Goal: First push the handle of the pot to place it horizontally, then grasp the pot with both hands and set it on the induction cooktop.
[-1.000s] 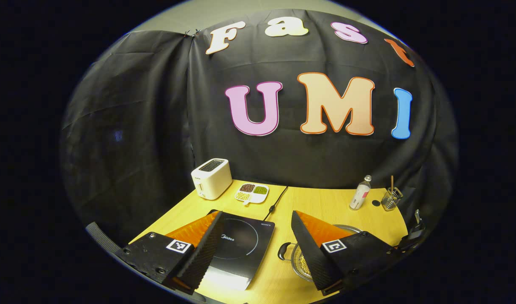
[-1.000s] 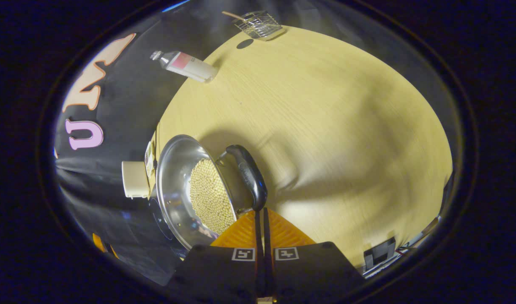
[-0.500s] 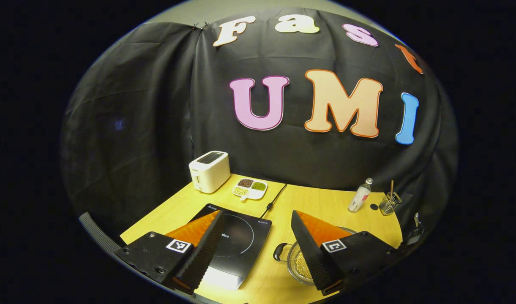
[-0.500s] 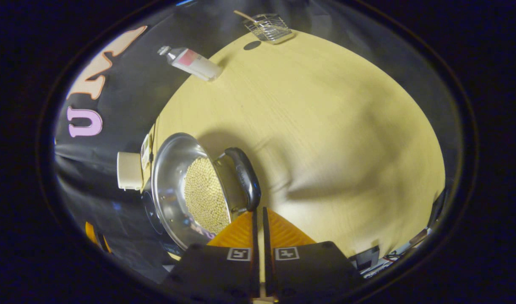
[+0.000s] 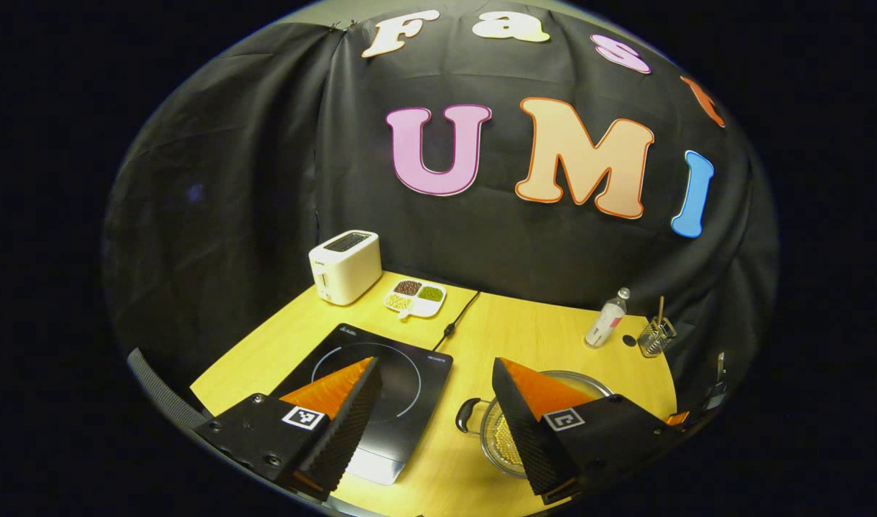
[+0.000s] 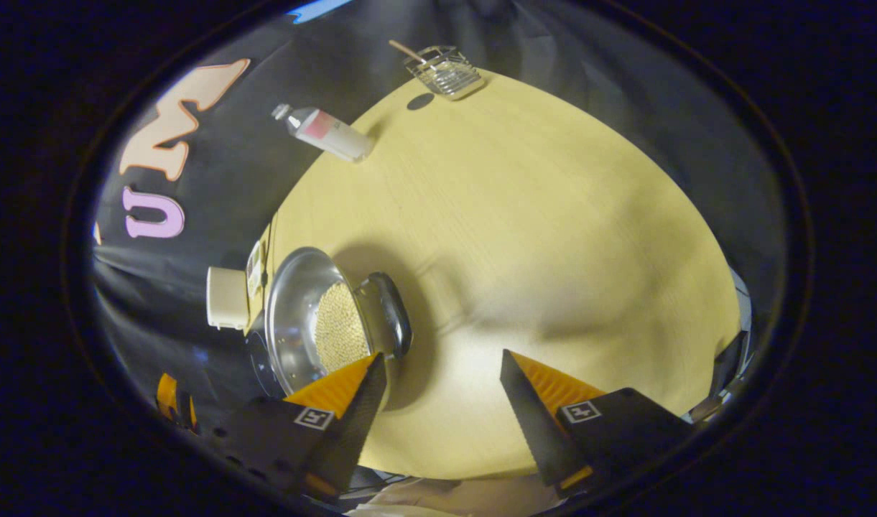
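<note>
- On table (image 5: 546, 337): pot (image 5: 490, 435) right of induction cooktop (image 5: 381, 388), its near handle (image 6: 395, 323) lying level.
- Left gripper (image 5: 434, 409) and right gripper (image 6: 442, 402) jaws spread, empty.
- Left gripper view adds toaster (image 5: 343, 266).

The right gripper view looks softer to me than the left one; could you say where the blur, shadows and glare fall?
Right gripper view: the table looks slightly smeared, a dark shadow lies beside the pot, and its steel wall shows reflections. Left gripper view: sharp, with glare on the near edge of the induction cooktop; fisheye bends the table's edges in both.
</note>
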Tool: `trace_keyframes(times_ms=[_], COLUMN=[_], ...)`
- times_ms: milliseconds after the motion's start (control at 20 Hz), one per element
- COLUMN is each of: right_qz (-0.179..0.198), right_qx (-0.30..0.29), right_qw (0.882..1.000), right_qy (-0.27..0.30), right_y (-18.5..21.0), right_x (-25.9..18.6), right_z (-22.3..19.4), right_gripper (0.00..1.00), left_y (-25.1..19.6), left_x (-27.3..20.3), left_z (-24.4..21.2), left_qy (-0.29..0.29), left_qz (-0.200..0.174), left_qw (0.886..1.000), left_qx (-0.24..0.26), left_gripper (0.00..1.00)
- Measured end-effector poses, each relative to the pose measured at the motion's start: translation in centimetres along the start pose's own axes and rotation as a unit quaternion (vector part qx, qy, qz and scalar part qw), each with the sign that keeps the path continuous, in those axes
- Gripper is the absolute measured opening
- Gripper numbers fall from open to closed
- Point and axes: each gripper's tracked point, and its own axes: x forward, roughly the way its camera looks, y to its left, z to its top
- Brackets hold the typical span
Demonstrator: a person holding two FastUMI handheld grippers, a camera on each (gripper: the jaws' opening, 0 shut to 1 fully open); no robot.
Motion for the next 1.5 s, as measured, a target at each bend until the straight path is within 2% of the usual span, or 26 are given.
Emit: trace_keyframes(times_ms=[50, 200, 250, 300, 350, 400, 450, 600, 650, 700, 750, 800, 1050, 1100, 1200, 1250, 1450, 1500], right_qz=[0.008, 0.030, 0.031, 0.029, 0.024, 0.019, 0.018, 0.028, 0.032, 0.035, 0.035, 0.037, 0.053, 0.054, 0.057, 0.060, 0.064, 0.063], right_qx=[0.004, 0.019, 0.017, 0.011, -0.001, -0.018, -0.036, -0.064, -0.069, -0.074, -0.079, -0.083, -0.082, -0.085, -0.089, -0.091, -0.101, -0.106], right_qw=[1.000, 0.999, 0.999, 0.999, 0.999, 0.999, 0.999, 0.997, 0.997, 0.997, 0.996, 0.996, 0.994, 0.994, 0.992, 0.991, 0.985, 0.984], right_qy=[-0.004, -0.014, -0.019, -0.024, -0.029, -0.033, -0.033, -0.019, -0.013, -0.007, -0.002, 0.005, 0.044, 0.053, 0.074, 0.084, 0.123, 0.129], right_y=[0.2, 1.3, 1.4, 1.6, 1.6, 1.7, 2.1, 3.6, 4.1, 4.6, 4.9, 5.1, 5.6, 5.4, 5.2, 5.3, 5.2, 5.1], right_x=[-0.4, -1.5, -1.8, -1.9, -2.0, -1.8, -1.8, -1.0, -0.6, -0.1, 0.5, 1.0, 3.4, 3.8, 4.2, 4.6, 6.0, 6.1], right_z=[0.4, 1.8, 2.3, 2.9, 3.4, 3.9, 4.0, 4.3, 4.3, 4.3, 4.3, 4.3, 4.6, 4.4, 3.8, 3.6, 2.1, 1.8], right_gripper=[0.91, 0.94, 1.00, 0.93, 0.93, 1.00, 0.93, 0.94, 1.00, 1.00, 0.94, 1.00, 1.00, 0.93, 0.93, 1.00, 0.99, 0.87], left_y=[-0.2, -1.2, -1.4, -1.6, -1.6, -1.8, -1.8, -2.6, -3.0, -3.5, -3.7, -3.9, -3.8, -3.7, -3.5, -3.5, -4.0, -4.0], left_x=[0.2, 1.3, 1.7, 2.2, 2.7, 3.4, 3.8, 5.4, 5.9, 6.6, 7.3, 8.0, 10.4, 10.9, 11.8, 12.2, 13.2, 13.3], left_z=[-0.5, -2.3, -3.2, -4.1, -5.0, -5.9, -6.9, -9.1, -9.7, -10.7, -11.4, -12.0, -14.8, -15.4, -16.4, -16.8, -18.5, -18.9], left_qy=[0.010, 0.045, 0.061, 0.078, 0.095, 0.114, 0.133, 0.176, 0.191, 0.208, 0.224, 0.238, 0.307, 0.324, 0.350, 0.358, 0.397, 0.407], left_qz=[-0.005, -0.029, -0.037, -0.045, -0.052, -0.062, -0.069, -0.099, -0.108, -0.117, -0.122, -0.124, -0.123, -0.116, -0.106, -0.104, -0.108, -0.109], left_qw=[1.000, 0.998, 0.997, 0.996, 0.994, 0.991, 0.989, 0.979, 0.975, 0.971, 0.967, 0.963, 0.944, 0.939, 0.931, 0.928, 0.911, 0.906], left_qx=[-0.004, -0.014, -0.016, -0.018, -0.018, -0.015, -0.012, -0.013, -0.019, -0.024, -0.026, -0.025, 0.007, 0.011, 0.017, 0.021, 0.034, 0.036], left_gripper=[0.95, 0.95, 0.94, 0.94, 0.94, 0.94, 0.94, 0.94, 0.94, 0.95, 0.95, 0.95, 0.94, 0.94, 0.90, 0.90, 0.87, 0.86])
